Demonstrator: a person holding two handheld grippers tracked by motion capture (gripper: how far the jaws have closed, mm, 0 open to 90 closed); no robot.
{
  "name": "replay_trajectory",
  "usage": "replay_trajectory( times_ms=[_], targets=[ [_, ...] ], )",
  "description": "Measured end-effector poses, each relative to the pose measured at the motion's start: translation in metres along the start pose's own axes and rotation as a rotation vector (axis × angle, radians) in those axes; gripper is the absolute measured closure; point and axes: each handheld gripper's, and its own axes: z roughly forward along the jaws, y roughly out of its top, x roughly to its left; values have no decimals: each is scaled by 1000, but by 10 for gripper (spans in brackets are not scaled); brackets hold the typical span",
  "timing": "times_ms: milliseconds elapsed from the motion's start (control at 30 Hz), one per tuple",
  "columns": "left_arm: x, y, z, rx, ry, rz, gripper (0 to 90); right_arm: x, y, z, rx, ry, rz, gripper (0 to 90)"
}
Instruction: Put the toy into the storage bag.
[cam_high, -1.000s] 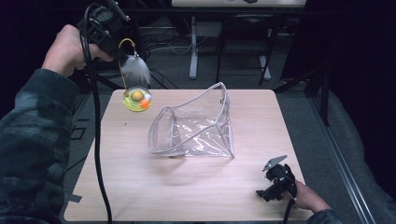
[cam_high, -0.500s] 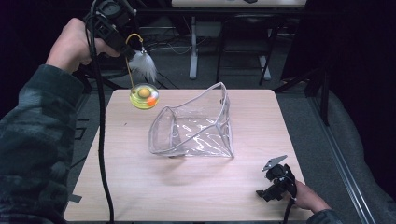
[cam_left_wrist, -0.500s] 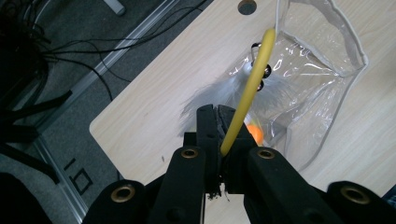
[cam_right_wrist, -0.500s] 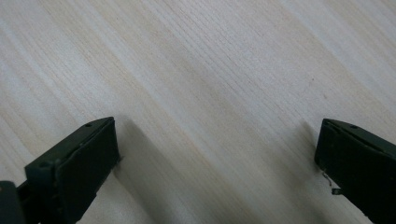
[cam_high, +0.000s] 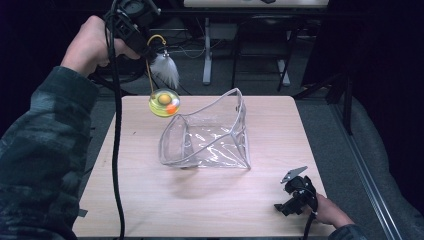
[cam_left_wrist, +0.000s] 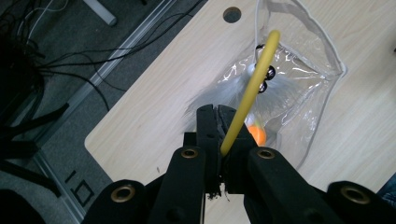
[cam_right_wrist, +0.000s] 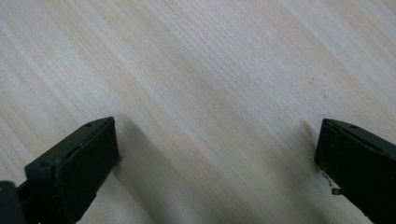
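Left gripper (cam_left_wrist: 219, 122) clamped on yellow cord loop (cam_left_wrist: 247, 100); translucent yellow ball toy with white feather (cam_high: 164, 102) hangs just above clear plastic pouch's (cam_high: 207, 137) open mouth. Right gripper (cam_right_wrist: 215, 172) jaws apart over wooden table (cam_high: 210, 205). We should centre the ball over the mouth, then lower slowly

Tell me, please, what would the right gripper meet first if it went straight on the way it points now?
Most likely the wooden table: the right gripper, jaws wide apart, looks down at bare tabletop with nothing between.
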Motion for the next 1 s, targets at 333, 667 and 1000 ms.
replay_trajectory(
  times_ms=[333, 667, 1000],
  targets=[
    [-12, 12, 16, 9, -33, 28, 881, 0, 0, -1, 9, -1, -5, 0],
    [-27, 20, 38, 35, -81, 63, 881, 0, 0, 0, -1, -1, 0, 0],
    [-40, 26, 56, 54, -113, 101, 881, 0, 0, 0, -6, 2, 0, 0]
  ],
)
